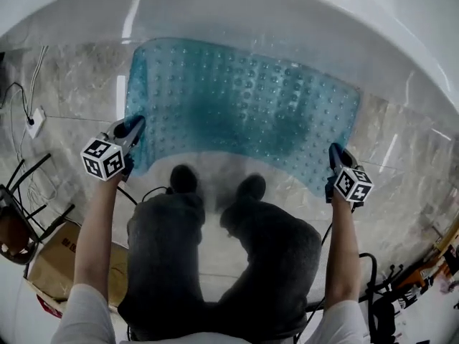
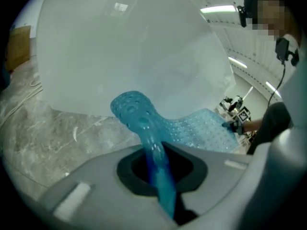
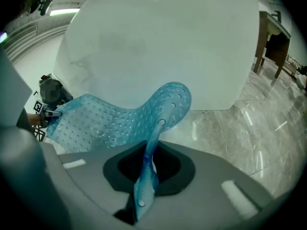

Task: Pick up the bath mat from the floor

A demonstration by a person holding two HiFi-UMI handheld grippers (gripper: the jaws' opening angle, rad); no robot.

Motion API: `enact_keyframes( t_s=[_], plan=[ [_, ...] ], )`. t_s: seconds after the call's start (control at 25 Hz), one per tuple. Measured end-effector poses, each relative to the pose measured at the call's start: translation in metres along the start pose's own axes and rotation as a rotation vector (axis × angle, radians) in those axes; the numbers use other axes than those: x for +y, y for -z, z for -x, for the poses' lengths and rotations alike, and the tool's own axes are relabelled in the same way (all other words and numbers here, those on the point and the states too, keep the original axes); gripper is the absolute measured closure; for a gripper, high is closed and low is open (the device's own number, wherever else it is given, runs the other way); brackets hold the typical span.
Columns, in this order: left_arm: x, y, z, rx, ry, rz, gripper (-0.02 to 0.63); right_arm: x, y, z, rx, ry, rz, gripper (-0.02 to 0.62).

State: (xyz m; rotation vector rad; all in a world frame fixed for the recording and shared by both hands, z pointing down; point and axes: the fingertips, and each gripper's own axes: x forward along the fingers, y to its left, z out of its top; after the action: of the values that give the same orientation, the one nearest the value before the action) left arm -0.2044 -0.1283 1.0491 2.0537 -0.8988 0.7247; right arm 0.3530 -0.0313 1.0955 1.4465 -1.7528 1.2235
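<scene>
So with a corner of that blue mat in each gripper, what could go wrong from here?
The left gripper and right gripper each pinch only a thin corner of the floppy bath mat; it might slip out.
The rest sags between them beside the bathtub, so it may drag or snag.
The person's feet stand close to its near edge and could tread on it.

Bright overhead light, glare streaks, fisheye-warped dark corners, soft focus
</scene>
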Motion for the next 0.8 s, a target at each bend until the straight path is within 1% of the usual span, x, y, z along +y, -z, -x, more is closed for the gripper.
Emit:
enact_keyframes(
  t_s=[0.12, 0.28, 0.44, 0.6, 0.8],
  plan=[
    [-0.03, -0.029, 0.036, -0.004, 0.009, -0.007, 0.583, 0.033, -0.024, 0.042, 0.0, -0.022, 0.017, 0.566],
    [-0.065, -0.063, 0.095, -0.014, -0.007, 0.003, 0.583, 0.07, -0.056, 0.105, -0.023, -0.042, -0.004, 0.567],
    [-0.104, -0.103, 0.159, -0.033, -0.007, -0.018, 0.581, 0.115, -0.089, 0.176, -0.035, -0.078, -0.007, 0.566],
    [-0.144, -0.148, 0.235, -0.045, 0.021, -0.047, 0.583, 0.166, -0.126, 0.255, -0.045, -0.11, -0.006, 0.566],
    [-0.199, -0.213, 0.344, -0.067, 0.061, -0.044, 0.581, 0.234, -0.171, 0.371, -0.083, -0.149, -0.059, 0.566]
  ],
)
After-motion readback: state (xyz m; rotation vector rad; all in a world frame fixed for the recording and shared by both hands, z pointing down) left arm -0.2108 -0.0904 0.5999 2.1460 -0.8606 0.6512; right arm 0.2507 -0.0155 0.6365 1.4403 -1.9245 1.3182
